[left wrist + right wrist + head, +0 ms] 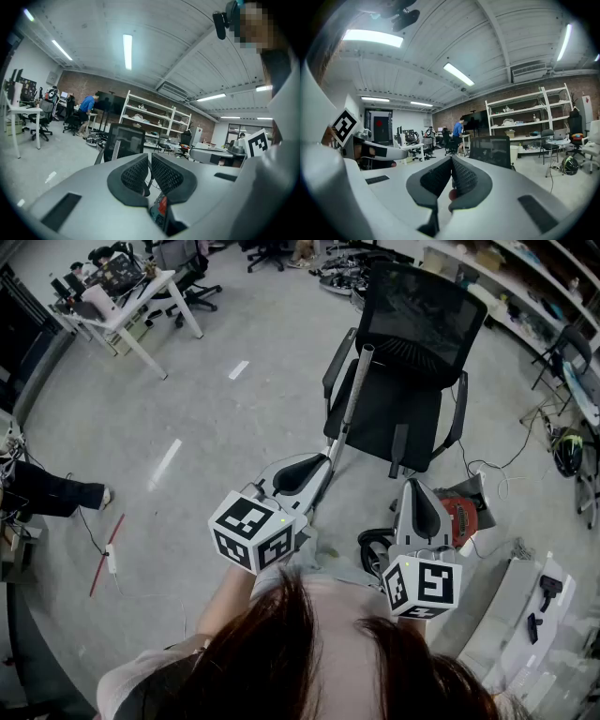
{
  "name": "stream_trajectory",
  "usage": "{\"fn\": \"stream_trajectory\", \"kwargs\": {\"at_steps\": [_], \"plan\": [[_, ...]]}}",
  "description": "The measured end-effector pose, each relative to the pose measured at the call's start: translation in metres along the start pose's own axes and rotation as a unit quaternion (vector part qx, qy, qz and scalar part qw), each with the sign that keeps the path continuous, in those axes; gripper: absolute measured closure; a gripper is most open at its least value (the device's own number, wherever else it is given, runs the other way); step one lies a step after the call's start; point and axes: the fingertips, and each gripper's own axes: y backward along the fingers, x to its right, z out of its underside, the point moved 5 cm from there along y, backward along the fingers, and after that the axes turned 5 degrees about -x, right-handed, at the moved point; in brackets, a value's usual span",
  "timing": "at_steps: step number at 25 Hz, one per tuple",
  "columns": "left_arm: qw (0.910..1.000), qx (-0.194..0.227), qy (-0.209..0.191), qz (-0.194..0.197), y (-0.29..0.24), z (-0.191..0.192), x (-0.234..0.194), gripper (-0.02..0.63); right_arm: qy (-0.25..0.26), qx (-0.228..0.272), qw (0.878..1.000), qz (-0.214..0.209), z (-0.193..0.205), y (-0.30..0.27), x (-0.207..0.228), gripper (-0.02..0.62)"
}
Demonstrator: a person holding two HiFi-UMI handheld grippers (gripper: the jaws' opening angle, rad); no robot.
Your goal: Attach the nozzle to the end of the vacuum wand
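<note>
The grey vacuum wand (352, 399) leans upright against the seat of a black office chair (412, 324). In the head view, its lower end comes down just beyond my left gripper (322, 463). That gripper is shut, with nothing between its black pads (140, 176). My right gripper (418, 487) is shut too and holds nothing. It hovers over the red vacuum body (461, 514) and a black hose (375, 551). Small black parts (544, 592) lie on white packaging at the right; I cannot tell whether one is the nozzle. Both gripper views look level across the room towards the chair (124, 140).
White desks with chairs (122, 296) stand at the far left, and shelving (525, 287) runs along the far right. Cables (506, 460) and a helmet (567, 451) lie on the floor right of the chair. A person's leg (56, 493) is at the left edge.
</note>
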Motion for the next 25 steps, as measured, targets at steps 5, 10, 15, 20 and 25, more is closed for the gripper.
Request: {"fn": "stream_trajectory", "kwargs": {"at_steps": [5, 10, 15, 20, 25], "plan": [[1.0, -0.002, -0.003, -0.001, -0.005, 0.001, -0.004, 0.572, -0.008, -0.005, 1.0, 0.005, 0.002, -0.005, 0.003, 0.571], [0.9999, -0.009, 0.003, -0.004, -0.013, 0.001, -0.014, 0.572, -0.013, -0.008, 1.0, 0.015, 0.005, -0.014, 0.007, 0.571], [0.9996, -0.025, 0.016, 0.002, -0.021, -0.005, -0.033, 0.572, -0.019, -0.014, 0.999, 0.023, 0.002, -0.029, 0.005, 0.571], [0.9991, -0.037, 0.018, 0.011, -0.033, -0.014, -0.054, 0.572, -0.029, -0.015, 0.999, 0.018, -0.002, -0.051, 0.0, 0.569], [0.9986, -0.046, 0.01, 0.025, -0.046, -0.033, -0.083, 0.572, -0.043, -0.019, 0.999, 0.018, -0.016, -0.076, -0.009, 0.569]]}}
